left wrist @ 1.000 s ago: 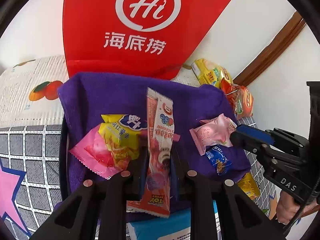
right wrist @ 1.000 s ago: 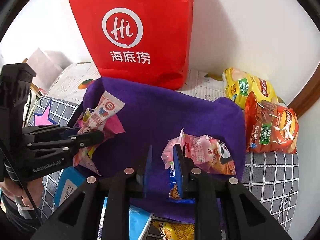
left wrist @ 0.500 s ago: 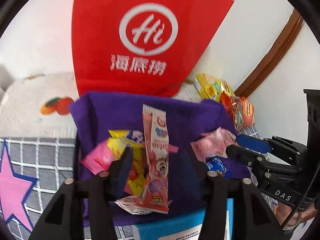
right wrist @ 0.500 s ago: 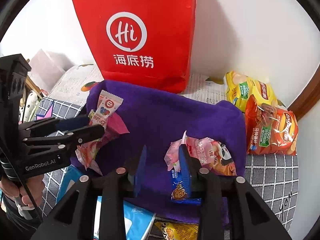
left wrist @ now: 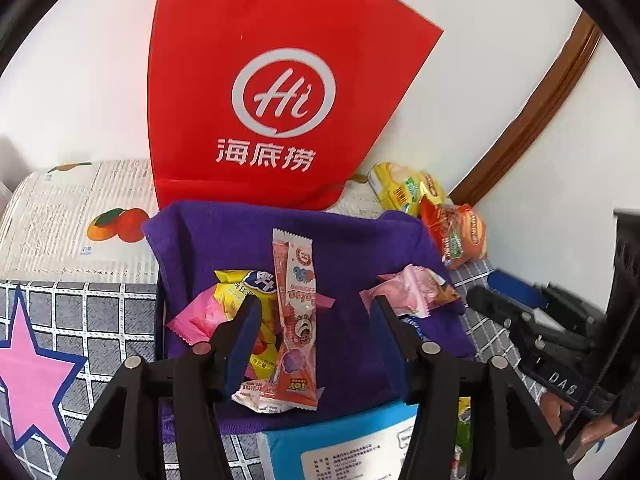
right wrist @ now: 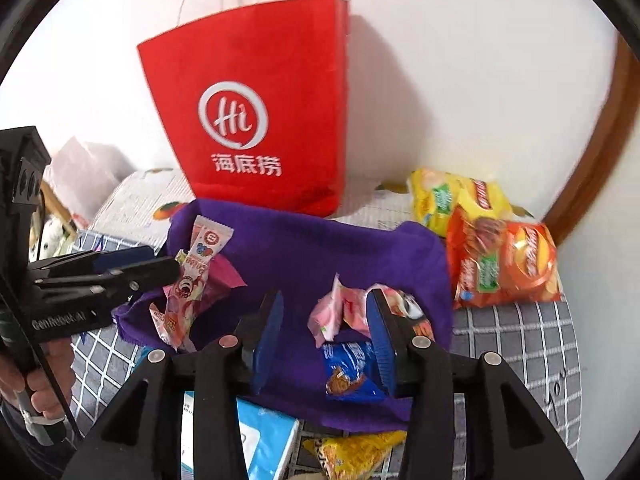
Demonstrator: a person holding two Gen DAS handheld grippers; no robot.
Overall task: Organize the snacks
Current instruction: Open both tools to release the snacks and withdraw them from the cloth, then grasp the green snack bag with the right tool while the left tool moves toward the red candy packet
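Note:
A purple cloth carries the snacks. My left gripper hovers over its left side, jaws opening. A long pink snack stick lies loose between them, on top of a yellow packet and a pink packet. My right gripper is over the cloth's right side, jaws opening too. A blue packet and pink packets lie on the cloth by its right finger, gripped by neither pad.
A red paper bag stands against the wall behind the cloth. Yellow and orange chip bags lie at the right. A light-blue pack and a yellow packet sit at the near edge.
Both grippers went from shut to open and lifted back a little. The left one let go of the long snack stick; the right one let go of the blue packet.

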